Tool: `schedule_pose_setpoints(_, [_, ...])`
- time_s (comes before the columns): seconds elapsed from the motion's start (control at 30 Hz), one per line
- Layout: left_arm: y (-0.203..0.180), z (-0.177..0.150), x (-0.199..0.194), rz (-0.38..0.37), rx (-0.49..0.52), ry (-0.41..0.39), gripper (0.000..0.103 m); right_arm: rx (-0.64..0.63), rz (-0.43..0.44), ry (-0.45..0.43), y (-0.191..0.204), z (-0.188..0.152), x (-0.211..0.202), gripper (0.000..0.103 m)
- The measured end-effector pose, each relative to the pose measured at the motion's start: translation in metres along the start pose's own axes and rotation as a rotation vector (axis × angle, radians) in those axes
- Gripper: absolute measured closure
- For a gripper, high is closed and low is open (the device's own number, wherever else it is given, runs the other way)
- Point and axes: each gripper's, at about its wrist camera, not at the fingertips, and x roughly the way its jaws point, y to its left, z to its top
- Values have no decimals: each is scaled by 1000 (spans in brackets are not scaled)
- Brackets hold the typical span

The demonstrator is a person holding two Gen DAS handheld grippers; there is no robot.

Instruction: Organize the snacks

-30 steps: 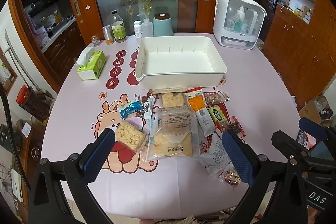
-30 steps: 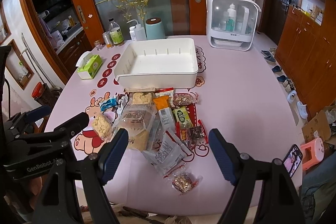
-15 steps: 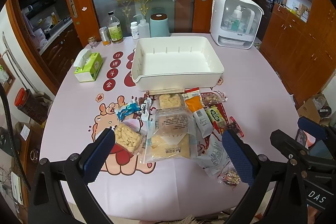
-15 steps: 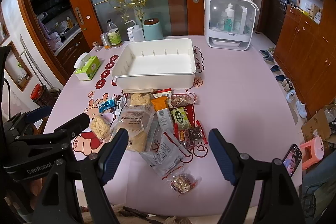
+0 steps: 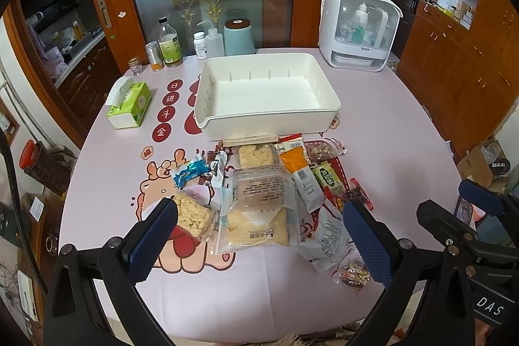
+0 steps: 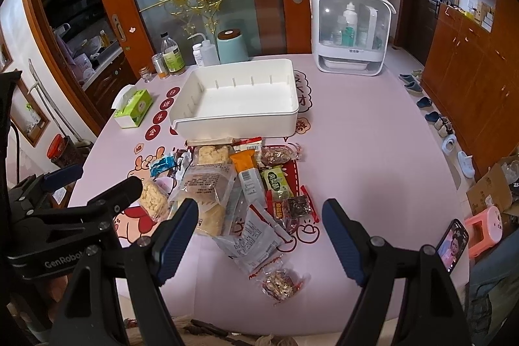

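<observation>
Both jaws stand wide and empty: your left gripper (image 5: 259, 235) hangs over the near edge of the snack pile, your right gripper (image 6: 261, 237) beside it, neither touching anything. The loose heap of wrapped snacks (image 5: 269, 184) lies on the pink printed tablecloth (image 5: 389, 125), just in front of the empty white rectangular plastic bin (image 5: 269, 115), whose near wall nearly touches the farthest packets. Nothing is in the bin yet, so the sorting looks barely begun. Start at the fringe, where packets lie single: the clear-wrapped pale puffed-rice square (image 5: 194, 216) sits just beside your left fingertip (image 5: 155, 232), and the small clear packet of mixed nuts (image 6: 282, 279) lies nearest your right. Come down level, straddle one packet across its short side, and close gently; crinkly film will likely slip or drag a neighbour. Leave the overlapped large clear bag of yellowish crackers (image 5: 256, 216) until its neighbours are gone.
</observation>
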Motion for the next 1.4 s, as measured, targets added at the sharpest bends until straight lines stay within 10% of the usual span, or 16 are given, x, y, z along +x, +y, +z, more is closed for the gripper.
schedule_pose_setpoints(1.0, [-4,-14,19,-30,-4,48,2,-9,-23,-8,-13,-2,3,24])
schedule_pose_setpoints(1.4, [-9,-30,103,-80,66,190,2,66,-70,242,-72,-48,88,24])
